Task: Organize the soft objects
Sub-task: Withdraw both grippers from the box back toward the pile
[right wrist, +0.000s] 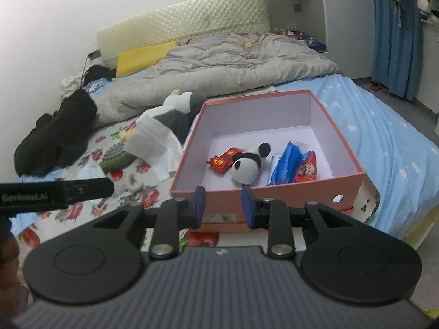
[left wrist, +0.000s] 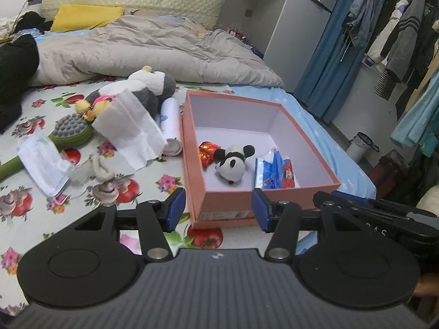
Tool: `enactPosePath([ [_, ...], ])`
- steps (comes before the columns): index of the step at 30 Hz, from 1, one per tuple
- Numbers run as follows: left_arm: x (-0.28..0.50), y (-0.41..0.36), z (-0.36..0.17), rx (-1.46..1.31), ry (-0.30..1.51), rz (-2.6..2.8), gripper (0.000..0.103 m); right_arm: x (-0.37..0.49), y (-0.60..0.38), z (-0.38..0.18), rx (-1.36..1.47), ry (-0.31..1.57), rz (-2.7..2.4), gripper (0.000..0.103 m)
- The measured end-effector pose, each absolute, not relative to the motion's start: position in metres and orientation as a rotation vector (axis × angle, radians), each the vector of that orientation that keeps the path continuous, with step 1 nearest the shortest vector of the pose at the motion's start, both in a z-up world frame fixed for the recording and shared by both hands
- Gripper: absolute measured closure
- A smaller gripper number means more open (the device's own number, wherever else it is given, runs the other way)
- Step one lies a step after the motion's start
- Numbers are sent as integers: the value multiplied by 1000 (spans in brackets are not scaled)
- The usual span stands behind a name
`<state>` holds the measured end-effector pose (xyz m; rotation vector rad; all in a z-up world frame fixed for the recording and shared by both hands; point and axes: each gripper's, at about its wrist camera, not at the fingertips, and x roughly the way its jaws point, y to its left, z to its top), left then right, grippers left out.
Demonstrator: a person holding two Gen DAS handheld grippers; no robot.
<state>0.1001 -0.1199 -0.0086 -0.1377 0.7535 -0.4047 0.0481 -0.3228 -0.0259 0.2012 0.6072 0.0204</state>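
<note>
So there's one salmon-pink cardboard box [left wrist: 227, 203] sitting lidless on the bed [left wrist: 153, 183], and it's got three things in it: a small panda plush [left wrist: 233, 161] lying on its side about mid-floor, a shiny red wrapper packet [left wrist: 208, 152] touching the panda's far-left side, and a blue and red snack pack [left wrist: 274, 171] leaning in the near-right corner. Rest of the box floor is bare white. Left tongs [left wrist: 218, 209] are spread wide with nothing between them, hovering just in front of the box's near wall, not touching it as far as I can tell. Right tongs [right wrist: 222, 207] are apart too, a narrower gap, also holding nothing, lined up over the near rim of the same box [right wrist: 274, 192]. Outside the box, to its left on the floral sheet, there's a pile of soft stuff: one big grey and white plush [left wrist: 148, 87], one white tissue sheet [left wrist: 131, 128] draped over it, one green massage brush [left wrist: 72, 131], one face mask [left wrist: 41, 161], a rolled white cloth [left wrist: 170, 118], and a grey sock [left wrist: 103, 170]. A rumpled grey duvet [left wrist: 153, 52] lies further back.
</note>
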Motion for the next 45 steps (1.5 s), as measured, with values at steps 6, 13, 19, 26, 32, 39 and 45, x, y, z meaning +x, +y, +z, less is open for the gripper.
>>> enactPosePath([
  [6,79,-98,-11,-149,746,-352,44,34,-304,-27,198,600,59,71],
  [13,59,-70,-12,-182,732,-282,44,31,-273,-32,174,615,135,71],
  [19,40,-42,-11,-196,717,-219,44,26,-241,-36,149,624,210,71],
  [26,24,-3,-21,-244,723,-135,44,27,-210,-48,120,655,275,71],
  [32,30,25,-36,-280,758,-69,44,40,-190,-58,105,683,298,71],
  [39,56,40,-50,-287,802,-52,44,65,-185,-62,128,680,291,59],
  [45,91,47,-66,-275,849,-52,40,91,-183,-72,133,714,255,59],
])
